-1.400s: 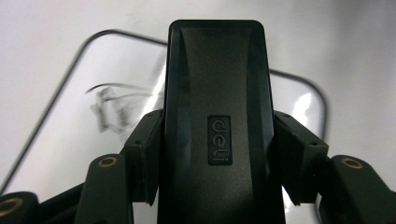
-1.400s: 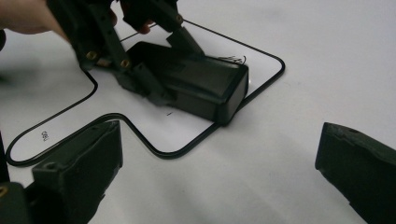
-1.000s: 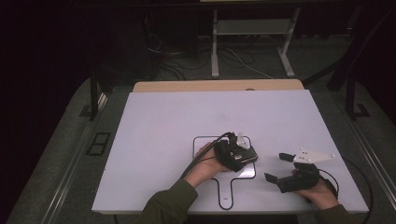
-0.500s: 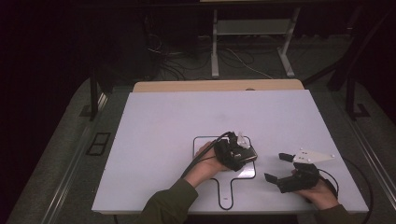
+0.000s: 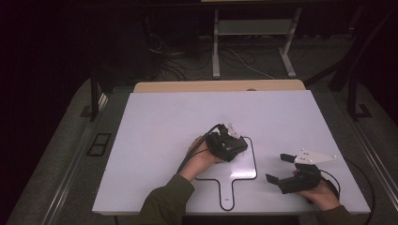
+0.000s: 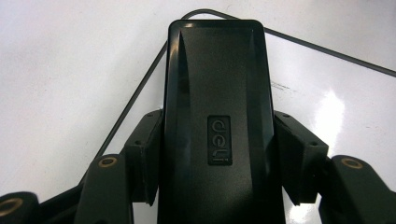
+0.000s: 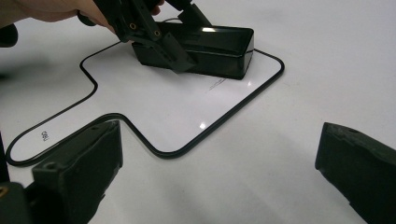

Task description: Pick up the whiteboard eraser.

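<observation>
Eraser [image 6: 217, 126], black, sits clamped between your left claw's [image 5: 231, 143] jaws, resting on the paddle-shaped whiteboard [image 7: 187, 107] ahead of your right claw [image 7: 219, 186], which stands wide open and empty. Risk: tilting the left claw could lift one edge and leave streaks.

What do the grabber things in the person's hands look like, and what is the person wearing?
Both are chunky and black. The left gripper has blocky black fingers with small brass-coloured rings near their base, and a black cable trailing back along the arm. The right gripper carries a grey three-cornered plate on top and a thin black cable too. The person's left arm wears an olive-green sleeve.
</observation>
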Motion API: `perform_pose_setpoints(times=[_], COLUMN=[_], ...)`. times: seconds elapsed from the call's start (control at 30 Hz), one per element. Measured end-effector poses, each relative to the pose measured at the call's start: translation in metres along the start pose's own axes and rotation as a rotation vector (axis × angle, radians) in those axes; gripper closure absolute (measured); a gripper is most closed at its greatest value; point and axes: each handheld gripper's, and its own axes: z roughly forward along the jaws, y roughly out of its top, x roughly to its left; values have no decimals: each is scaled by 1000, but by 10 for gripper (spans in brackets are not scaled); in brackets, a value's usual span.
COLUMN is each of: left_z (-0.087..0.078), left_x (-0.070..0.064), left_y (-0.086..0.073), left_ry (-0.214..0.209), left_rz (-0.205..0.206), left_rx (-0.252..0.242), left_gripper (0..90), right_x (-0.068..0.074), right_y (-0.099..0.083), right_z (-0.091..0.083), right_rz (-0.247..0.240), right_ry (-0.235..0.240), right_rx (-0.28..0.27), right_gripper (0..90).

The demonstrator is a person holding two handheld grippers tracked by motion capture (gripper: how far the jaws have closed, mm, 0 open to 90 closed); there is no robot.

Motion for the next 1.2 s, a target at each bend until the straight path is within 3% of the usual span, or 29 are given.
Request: perform_pose_setpoints(times=[0.13, 0.33, 0.47, 0.7, 0.87, 1.03, 1.2], left_z=[2, 7, 10, 10, 10, 9, 7], left_x=[-4, -20, -25, -9, 3, 16, 28], left_y=[2, 12, 16, 16, 15, 10, 6], left_ry=[-23, -66, -73, -45, -6, 9, 25], left_rz=[4, 46, 62, 38, 6, -43, -62], left_rx=[-7, -16, -17, -2, 0, 1, 7], left_gripper=[393, 393, 393, 393, 393, 393, 393], right_x=[0, 0, 0, 0, -1, -1, -1], right_y=[0, 0, 0, 0, 0, 0, 0], right_z=[0, 0, 0, 0, 0, 0, 0], right_rz=[0, 0, 0, 0, 0, 0, 4], right_ry=[1, 1, 1, 1, 1, 1, 2], right_rx=[0, -2, -2, -2, -1, -1, 2], right_gripper=[0, 0, 0, 0, 0, 0, 0])
